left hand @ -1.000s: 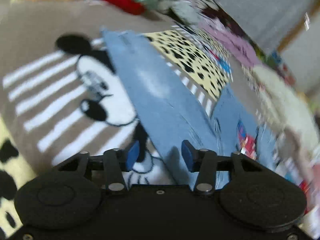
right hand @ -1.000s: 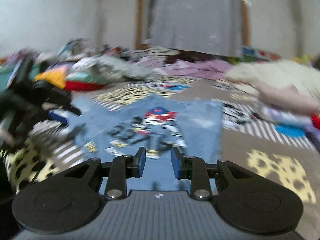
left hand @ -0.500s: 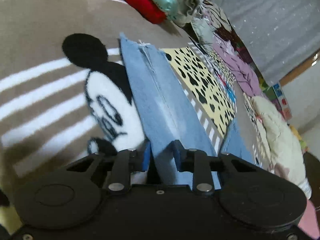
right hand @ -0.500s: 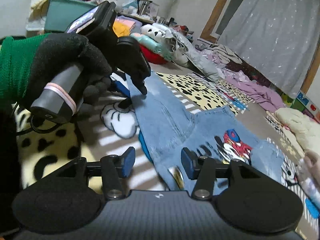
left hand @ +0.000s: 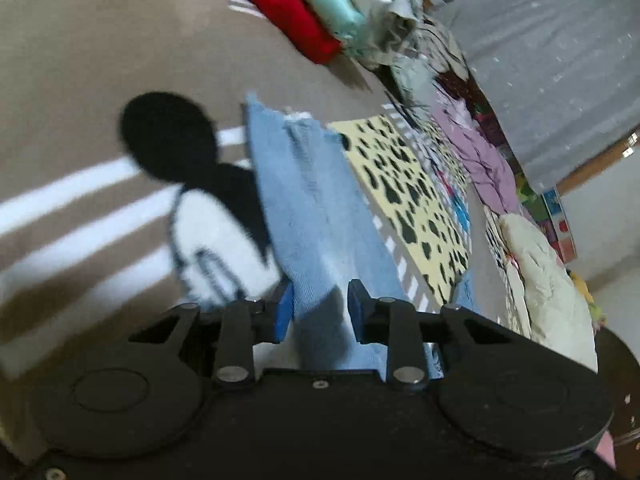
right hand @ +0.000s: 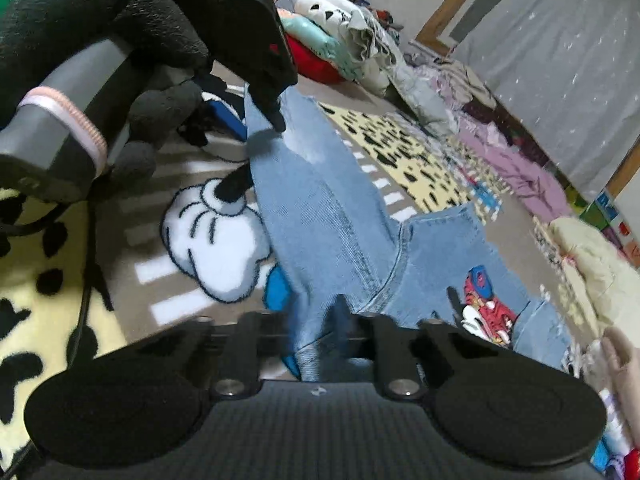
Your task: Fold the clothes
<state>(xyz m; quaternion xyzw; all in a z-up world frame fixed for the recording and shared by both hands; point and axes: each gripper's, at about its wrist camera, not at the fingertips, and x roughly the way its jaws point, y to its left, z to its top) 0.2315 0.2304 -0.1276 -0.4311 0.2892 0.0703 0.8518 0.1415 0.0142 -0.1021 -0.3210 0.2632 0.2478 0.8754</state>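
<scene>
We see the blue jeans (right hand: 332, 216) spread flat on the Mickey-print blanket (left hand: 80, 184), one leg running from lower centre up toward the upper middle of both views, its frayed hem (left hand: 298, 118) at the top end. Left gripper (left hand: 318, 310) sits at lower centre of its frame, fingers closed in on a raised edge of the denim leg, fabric pinched between the blue pads (left hand: 285, 312); a small gap remains around the cloth. Right gripper (right hand: 320, 330) at lower centre of its view, blurred, has a fold of the jeans standing up between its fingers, so it looks clenched on the denim near the seat. In the right wrist view the gloved left hand (right hand: 100, 28) and its gripper body fill the upper left, the tip touching the jeans leg near the hem. Cartoon patch (right hand: 484, 304) on the jeans is lower right. Folded clothes pile (left hand: 312, 8) lies at the top; a grey curtain (right hand: 560, 48) is upper right.
</scene>
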